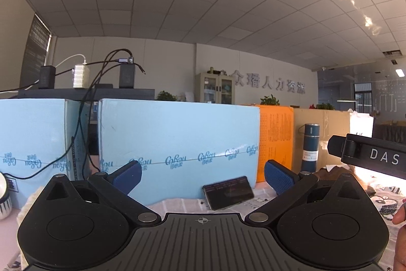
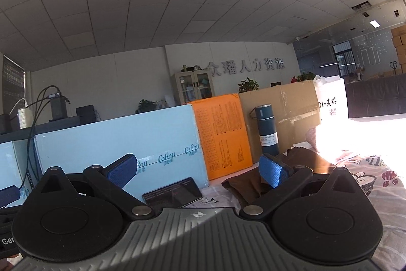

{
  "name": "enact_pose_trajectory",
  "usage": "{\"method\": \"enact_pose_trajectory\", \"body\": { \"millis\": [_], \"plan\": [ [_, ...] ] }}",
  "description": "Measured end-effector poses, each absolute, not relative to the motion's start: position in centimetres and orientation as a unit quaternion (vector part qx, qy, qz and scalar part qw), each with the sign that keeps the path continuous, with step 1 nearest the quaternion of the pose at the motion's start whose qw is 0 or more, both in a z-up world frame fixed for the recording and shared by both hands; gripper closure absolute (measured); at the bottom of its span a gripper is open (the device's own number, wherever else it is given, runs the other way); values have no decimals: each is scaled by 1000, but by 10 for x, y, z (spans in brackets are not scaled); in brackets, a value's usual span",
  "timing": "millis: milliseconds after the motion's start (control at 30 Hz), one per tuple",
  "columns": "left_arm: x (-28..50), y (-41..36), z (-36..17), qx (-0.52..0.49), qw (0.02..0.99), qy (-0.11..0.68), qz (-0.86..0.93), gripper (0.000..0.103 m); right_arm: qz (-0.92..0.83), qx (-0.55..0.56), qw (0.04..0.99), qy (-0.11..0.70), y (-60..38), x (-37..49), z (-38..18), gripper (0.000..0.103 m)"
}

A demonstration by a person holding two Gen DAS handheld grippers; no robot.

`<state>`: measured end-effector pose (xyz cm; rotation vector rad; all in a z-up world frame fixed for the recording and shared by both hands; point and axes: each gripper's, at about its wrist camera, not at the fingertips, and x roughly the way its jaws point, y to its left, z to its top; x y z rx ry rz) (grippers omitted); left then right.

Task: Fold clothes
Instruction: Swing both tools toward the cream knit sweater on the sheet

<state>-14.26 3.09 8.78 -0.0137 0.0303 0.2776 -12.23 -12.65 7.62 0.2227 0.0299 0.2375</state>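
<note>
Nearest lens, left gripper (image 1: 203, 177) and right gripper (image 2: 199, 170) both spread wide, holding nothing; smartphone (image 2: 172, 193) beyond on printed cloth (image 2: 375, 177); brown garment (image 2: 256, 186) behind right finger; vacuum bottle (image 2: 266, 128), cartons (image 2: 114, 146) farthest

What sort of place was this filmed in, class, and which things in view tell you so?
Probably an office, used partly for storage. Metal wall lettering like a company sign hangs beside a glass-door cabinet, under a tiled drop ceiling. Shipping cartons line the cloth-covered table.
</note>
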Motion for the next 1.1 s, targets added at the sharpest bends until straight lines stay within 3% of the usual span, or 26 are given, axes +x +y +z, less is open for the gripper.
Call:
{"method": "enact_pose_trajectory", "body": {
  "millis": [467,700,967,1100],
  "plan": [
    [-176,122,104,-44,969,-9,242,0,224,109,968,15,-58,-137,113,0],
    [-192,179,119,-77,961,11,267,0,301,77,947,85,0,-129,121,0],
    [-209,239,120,-84,952,48,290,0,414,-60,892,172,94,-116,90,0],
    [-217,258,119,-93,949,43,297,0,433,-65,875,205,113,-115,75,0]
  ]
}}
